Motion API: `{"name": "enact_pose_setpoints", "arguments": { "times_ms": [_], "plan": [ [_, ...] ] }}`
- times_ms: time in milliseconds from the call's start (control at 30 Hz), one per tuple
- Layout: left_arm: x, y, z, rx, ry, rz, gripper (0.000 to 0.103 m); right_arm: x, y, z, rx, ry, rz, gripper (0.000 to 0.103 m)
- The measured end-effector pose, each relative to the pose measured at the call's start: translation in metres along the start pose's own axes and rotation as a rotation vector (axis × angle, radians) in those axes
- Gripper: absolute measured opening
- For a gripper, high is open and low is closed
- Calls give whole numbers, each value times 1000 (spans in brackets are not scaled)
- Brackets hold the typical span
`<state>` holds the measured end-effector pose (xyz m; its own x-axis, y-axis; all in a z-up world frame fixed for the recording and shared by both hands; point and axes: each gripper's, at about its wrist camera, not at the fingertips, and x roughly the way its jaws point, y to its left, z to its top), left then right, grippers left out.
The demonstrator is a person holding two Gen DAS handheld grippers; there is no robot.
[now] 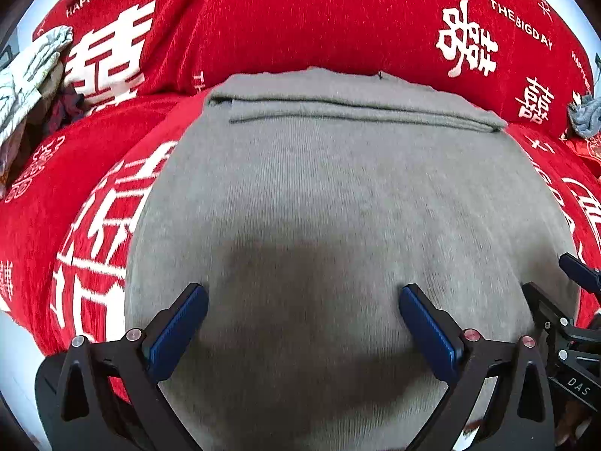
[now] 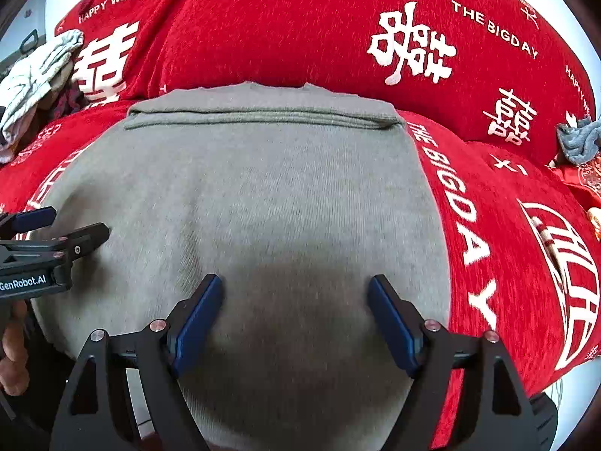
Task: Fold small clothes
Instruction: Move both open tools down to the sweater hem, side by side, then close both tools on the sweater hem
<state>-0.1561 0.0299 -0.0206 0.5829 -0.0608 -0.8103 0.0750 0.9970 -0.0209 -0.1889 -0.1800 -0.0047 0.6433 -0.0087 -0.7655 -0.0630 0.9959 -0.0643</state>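
Black-framed left tongs (image 1: 303, 302) stand wide open above the near part of a grey knitted garment (image 1: 338, 195), blue pads (image 1: 180, 332) splayed apart with nothing between them; whether the tips touch the cloth cannot be told. Right tongs (image 2: 295, 293) hang just beside them, likewise spread wide and empty over the same garment, blue pads (image 2: 199, 323) facing inward. Each tool shows at the edge of the other's view, and part of a hand (image 2: 13, 353) grips the left tool's handle. Grey garment lies flat and spread out on a red cover (image 1: 300, 11) printed with white characters and the words "HAPPY WEDDING" and "THE BIGDAY"; its far end is turned back on itself in a narrow folded band (image 1: 357, 109). Shadows of both tools fall on the knit beneath them. Near the cover's far left corner sits a heap of pale crumpled clothes (image 1: 26, 75); near its far right edge lies a small blue-grey bundle (image 1: 584, 116).
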Motion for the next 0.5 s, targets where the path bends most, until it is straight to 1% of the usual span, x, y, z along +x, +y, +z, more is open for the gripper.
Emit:
{"name": "enact_pose_setpoints", "arguments": {
  "times_ms": [133,267,333,400,433,467,500],
  "plan": [
    [-4,0,-8,10,29,-7,102,-6,-1,-9,-21,18,7,82],
    [-11,10,-15,11,71,-27,102,-13,-5,-18,-54,70,29,82],
    [-15,26,-17,-35,62,-9,102,-19,-15,-23,-33,69,18,82],
    [-17,49,-21,-106,63,32,102,-22,-34,-31,37,76,-9,82],
    [-15,61,-24,-145,74,53,102,-21,-48,-36,88,94,-24,82],
    [-13,70,-28,-178,88,68,102,-20,-56,-40,121,109,-23,82],
    [-10,78,-32,-212,104,69,102,-19,-66,-45,161,122,4,82]
  ]
}}
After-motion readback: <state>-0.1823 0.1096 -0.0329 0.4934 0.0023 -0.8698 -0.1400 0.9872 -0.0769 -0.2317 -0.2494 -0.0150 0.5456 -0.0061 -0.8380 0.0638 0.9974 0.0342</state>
